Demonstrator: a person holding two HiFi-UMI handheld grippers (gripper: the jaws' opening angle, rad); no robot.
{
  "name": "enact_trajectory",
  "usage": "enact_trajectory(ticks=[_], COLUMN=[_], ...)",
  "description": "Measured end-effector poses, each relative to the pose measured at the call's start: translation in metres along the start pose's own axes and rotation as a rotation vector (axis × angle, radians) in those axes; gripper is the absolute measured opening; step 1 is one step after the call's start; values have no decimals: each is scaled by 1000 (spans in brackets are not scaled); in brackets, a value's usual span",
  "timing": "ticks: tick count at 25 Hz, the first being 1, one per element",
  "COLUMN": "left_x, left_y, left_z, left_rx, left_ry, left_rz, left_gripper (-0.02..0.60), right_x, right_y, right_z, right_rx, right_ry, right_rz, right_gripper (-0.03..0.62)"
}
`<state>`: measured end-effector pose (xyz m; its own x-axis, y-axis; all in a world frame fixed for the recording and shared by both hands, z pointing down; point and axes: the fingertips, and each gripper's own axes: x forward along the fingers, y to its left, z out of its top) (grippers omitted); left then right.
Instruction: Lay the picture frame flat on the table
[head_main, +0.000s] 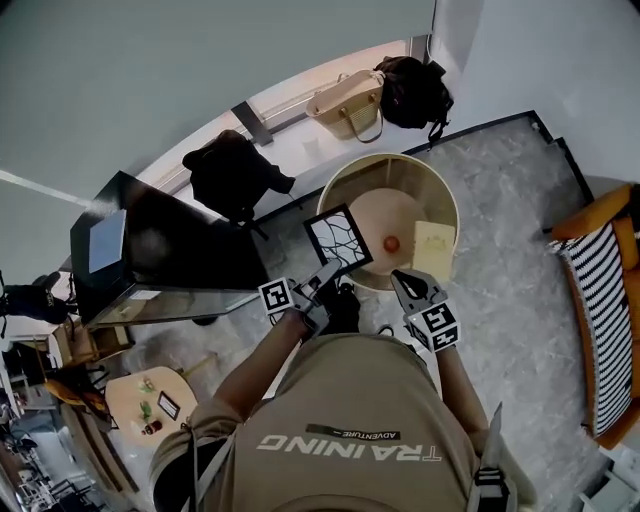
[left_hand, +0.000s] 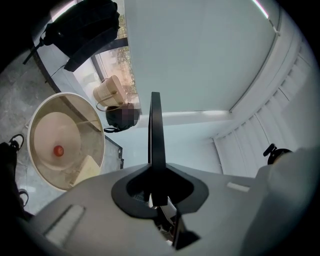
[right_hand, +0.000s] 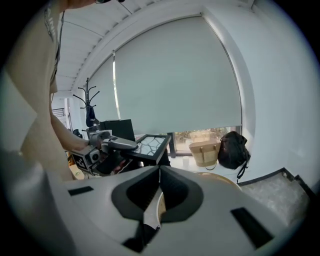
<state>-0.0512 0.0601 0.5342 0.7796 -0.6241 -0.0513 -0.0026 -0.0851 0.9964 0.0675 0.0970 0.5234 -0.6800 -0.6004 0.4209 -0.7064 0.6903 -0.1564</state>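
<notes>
Left gripper: fingers nearly closed, pinching the picture frame by its lower edge. Frame is tilted, held off the round surface at its 9 o'clock rim. Right gripper: fingers together, empty, at 6 o'clock.

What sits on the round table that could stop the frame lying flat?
A small red ball and a pale card lie on the round table, right of the picture frame held by the left gripper.

Khaki T-shirt with white "TRAINING" lettering
</notes>
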Motion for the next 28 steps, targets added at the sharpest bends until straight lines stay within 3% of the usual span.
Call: enact_trajectory(ticks=[12, 23, 28], left_x=[48, 58, 59], left_y=[27, 109, 175], left_z=[109, 151, 156], left_rx=[-74, -114, -213], left_ry=[98, 159, 186], left_rz=[-4, 102, 149], left_gripper=[43, 43, 43], right_x=[89, 135, 153], right_y=[-52, -81, -105], right_z=[74, 44, 11], right_rx=[70, 153, 212], right_ry=[-21, 73, 89], right_rz=[-125, -151, -149], right_gripper=[8, 8, 8])
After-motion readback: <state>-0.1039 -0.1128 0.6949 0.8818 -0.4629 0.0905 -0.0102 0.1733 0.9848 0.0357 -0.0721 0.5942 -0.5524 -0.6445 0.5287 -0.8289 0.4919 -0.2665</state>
